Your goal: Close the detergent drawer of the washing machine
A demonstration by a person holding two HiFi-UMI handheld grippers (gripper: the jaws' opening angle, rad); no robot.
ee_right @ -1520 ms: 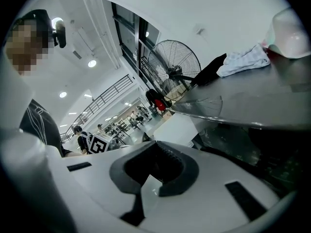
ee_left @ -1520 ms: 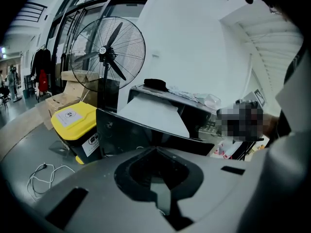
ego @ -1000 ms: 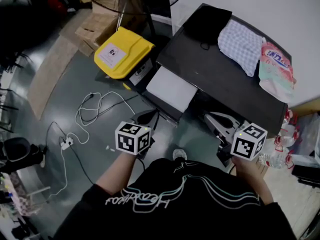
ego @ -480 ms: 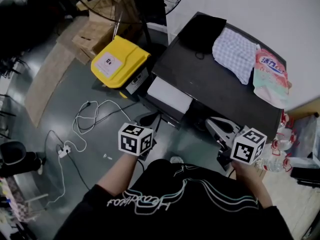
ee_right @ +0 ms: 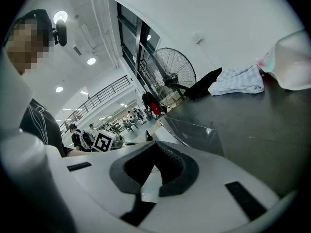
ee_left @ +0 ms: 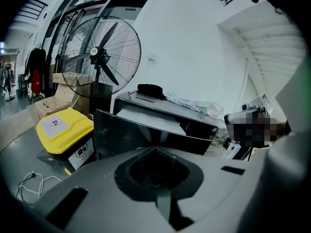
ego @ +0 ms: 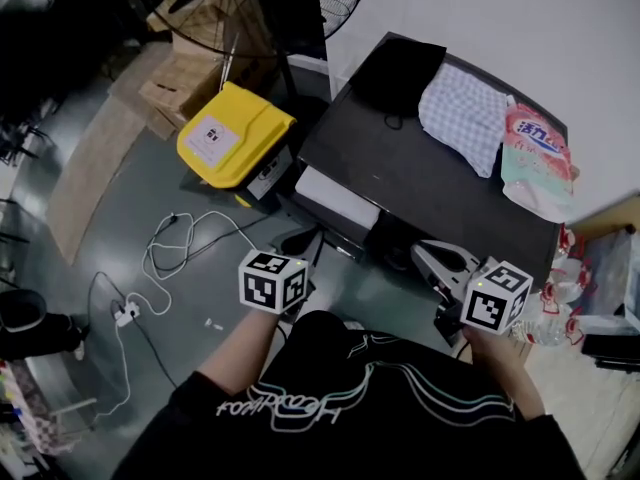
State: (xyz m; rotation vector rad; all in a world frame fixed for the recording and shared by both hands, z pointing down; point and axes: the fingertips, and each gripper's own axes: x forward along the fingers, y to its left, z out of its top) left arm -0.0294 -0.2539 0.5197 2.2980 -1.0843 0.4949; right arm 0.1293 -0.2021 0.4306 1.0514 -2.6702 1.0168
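Looking steeply down, finds the detergent drawer pulled out at the left end of the washing machine front, pale top exposed; places the left hand-held gripper just near of it, apart from it, clenched on nothing; places the right hand-held gripper further right by the machine's front, likewise clenched and empty. Risks a push landing off-centre on the drawer's dark front panel, likely skewing it in its slide and jamming it part-way; risks shut tips skating off that smooth panel; risks stopping short and leaving a gap; risks a foot snagging the floor cable when stepping in. Shows the upright front panel, straight ahead of the left jaws, only in the left gripper view; gives the spacing between both hand-held grippers and the drawer only from the head; offers from the right gripper view just the machine's top surface and the checked cloth, no drawer for certain.
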